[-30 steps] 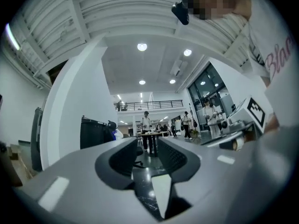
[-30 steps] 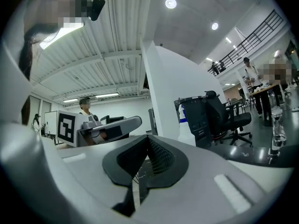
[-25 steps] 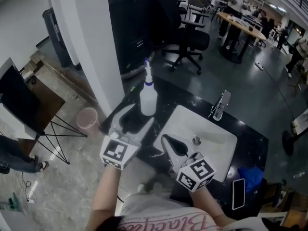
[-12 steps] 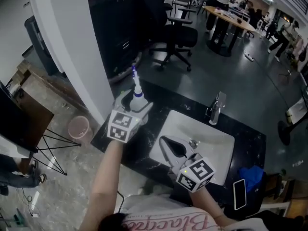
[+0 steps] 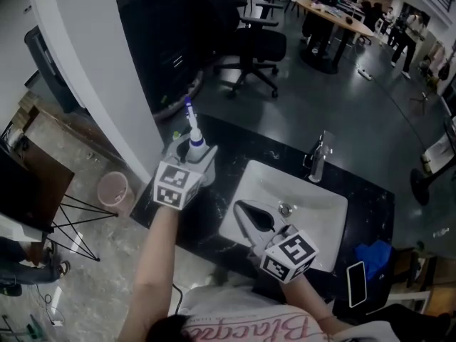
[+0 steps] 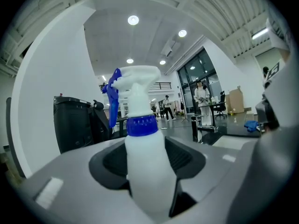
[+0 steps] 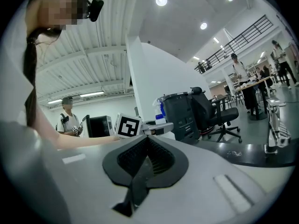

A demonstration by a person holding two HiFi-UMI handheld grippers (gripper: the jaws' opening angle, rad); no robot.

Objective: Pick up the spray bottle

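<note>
The sink [image 5: 313,216] sits in the counter [image 5: 229,157], spray bottle [image 5: 193,142] to its left, faucet [image 5: 318,159] behind it.

The left gripper [image 5: 194,152] has matt grey plastic jaws with ribbed black pads, closing on a translucent white plastic spray bottle [image 6: 147,167] between them. Its collar is glossy blue. Beyond the right gripper [image 7: 147,148] jaws are a polished black speckled stone counter [image 5: 231,150], a smooth white glazed basin [image 5: 317,206] and a shiny chrome tap [image 5: 318,159].

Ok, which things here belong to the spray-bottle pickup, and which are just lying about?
Job: spray bottle; left gripper, jaws closing with the bottle between them.
Lying about: faucet, sink, phone, blue cloth, pink bin, office chair.
</note>
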